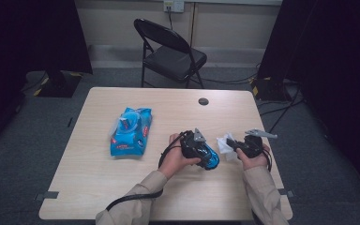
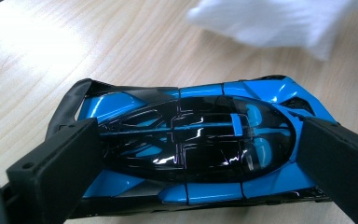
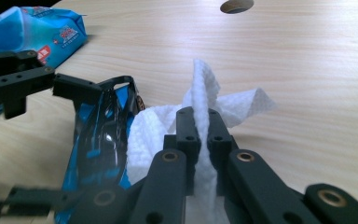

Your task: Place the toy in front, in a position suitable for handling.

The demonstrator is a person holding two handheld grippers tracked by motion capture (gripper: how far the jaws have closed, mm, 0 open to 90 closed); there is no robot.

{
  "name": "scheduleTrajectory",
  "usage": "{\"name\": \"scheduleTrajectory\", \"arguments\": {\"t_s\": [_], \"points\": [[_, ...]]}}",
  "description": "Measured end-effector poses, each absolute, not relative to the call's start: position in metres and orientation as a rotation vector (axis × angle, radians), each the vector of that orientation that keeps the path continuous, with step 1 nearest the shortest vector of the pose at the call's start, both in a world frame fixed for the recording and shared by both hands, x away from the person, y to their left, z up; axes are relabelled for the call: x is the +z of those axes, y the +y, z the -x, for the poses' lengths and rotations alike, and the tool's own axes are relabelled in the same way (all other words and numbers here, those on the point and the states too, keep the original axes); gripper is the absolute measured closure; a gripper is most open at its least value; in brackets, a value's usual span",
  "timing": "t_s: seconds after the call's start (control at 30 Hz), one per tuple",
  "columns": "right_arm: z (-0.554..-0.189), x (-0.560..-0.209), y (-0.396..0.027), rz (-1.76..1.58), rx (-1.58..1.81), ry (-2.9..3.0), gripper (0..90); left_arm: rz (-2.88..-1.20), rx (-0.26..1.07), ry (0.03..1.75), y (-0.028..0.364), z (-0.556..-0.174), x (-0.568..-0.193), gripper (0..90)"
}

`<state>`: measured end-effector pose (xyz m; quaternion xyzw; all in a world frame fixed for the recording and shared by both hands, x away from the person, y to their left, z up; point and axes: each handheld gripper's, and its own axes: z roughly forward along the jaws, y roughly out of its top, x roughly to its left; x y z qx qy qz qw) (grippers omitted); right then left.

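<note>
Right claw (image 3: 200, 135): jaws pressed nearly together on a white wipe (image 3: 205, 100), which sticks up between them in a crumpled fan; the part of the wipe below the jaws is hidden by the claw's own arms.
Right claw from above (image 1: 234, 144): held in the person's right hand, wipe (image 1: 225, 143) showing as a small white bunch at its tip; how the jaws stand is too small to make out here.
Left claw (image 2: 186, 154): jaws set wide, one at each end of a blue and black toy car (image 2: 191, 144) and closed against it; the car's nose and tail are covered by the jaws.
Toy car on the counter (image 1: 208, 157): near the front edge, between the two hands, partly under the left claw (image 1: 201, 152); its wheels can't be seen.
Car and wipe: in the right gripper view the wipe lies right against the car's (image 3: 100, 144) side; whether it truly touches is hard to tell.
Blur: the wipe at the top of the left gripper view (image 2: 270, 23) is out of focus and cut off by the frame.
Pack of wipes (image 1: 131, 131): blue, lying flat on the counter (image 1: 89, 178), well apart to the left; its print is unreadable.
Beyond the counter: a black folding chair (image 1: 171, 54), its surroundings lost in dark corners.
</note>
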<state>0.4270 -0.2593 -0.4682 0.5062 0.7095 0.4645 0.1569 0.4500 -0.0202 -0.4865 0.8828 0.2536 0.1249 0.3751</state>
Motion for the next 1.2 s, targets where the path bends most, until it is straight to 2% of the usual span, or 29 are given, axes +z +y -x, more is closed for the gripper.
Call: {"name": "scheduleTrajectory", "arguments": {"t_s": [0.53,0.73,1.2], "points": [[-0.489,-0.483,-0.194,-1.468,1.296,2.029,88.0,-2.255,0.308,0.633,-0.018,-0.450,-0.487,0.0],[-0.493,-0.496,-0.179,-1.455,1.244,2.112,87.8,-2.245,0.306,0.627,-0.017,-0.450,-0.488,0.0],[-0.490,-0.506,-0.185,-1.432,1.205,2.243,87.8,-2.274,0.306,0.629,-0.020,-0.450,-0.486,0.0]]}}
